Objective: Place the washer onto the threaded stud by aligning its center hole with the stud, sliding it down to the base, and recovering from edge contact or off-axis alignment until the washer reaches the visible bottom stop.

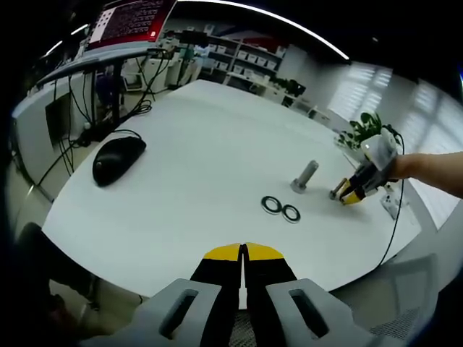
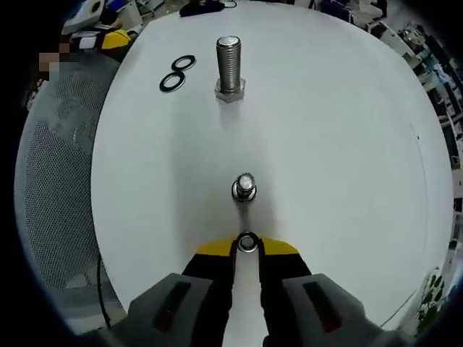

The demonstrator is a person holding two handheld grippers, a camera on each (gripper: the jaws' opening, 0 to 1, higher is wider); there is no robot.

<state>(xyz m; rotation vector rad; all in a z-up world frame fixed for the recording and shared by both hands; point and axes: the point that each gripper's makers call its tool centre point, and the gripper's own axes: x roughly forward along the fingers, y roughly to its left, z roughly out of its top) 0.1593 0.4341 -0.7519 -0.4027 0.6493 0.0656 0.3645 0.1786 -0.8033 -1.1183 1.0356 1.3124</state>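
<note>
Nearest, in the right gripper view, the right gripper (image 2: 247, 244) has its yellow-tipped jaws clenched on a small metal washer (image 2: 247, 242), held flat between the tips just above the white table (image 2: 340, 144).

Just beyond the washer, on the table: a short threaded stud (image 2: 244, 188), upright, apart from the washer and in line with it.

Farther from the stud, along the same line: a large bolt (image 2: 229, 67), standing head-down with its threaded shank up.

Beside the bolt, on the side toward the mesh chair (image 2: 54, 181): two black rings (image 2: 177, 73), flat on the table and touching each other.

In the left gripper view, nearest: the left gripper (image 1: 243, 251), jaws pressed together with nothing between them, held over the near edge of the table (image 1: 188, 152).

Beyond it, mid-table: the two black rings (image 1: 281, 209), then the large bolt (image 1: 305, 176) just past them.

Beside the bolt: the right gripper (image 1: 347, 196), held by a person's hand, its tips low at the short stud (image 1: 334, 194).

Well apart from the bolt, across the table: a black computer mouse (image 1: 118, 157) with its cable.

Farthest: a potted plant (image 1: 367, 130), a desk with a monitor (image 1: 134, 20), and shelving.
</note>
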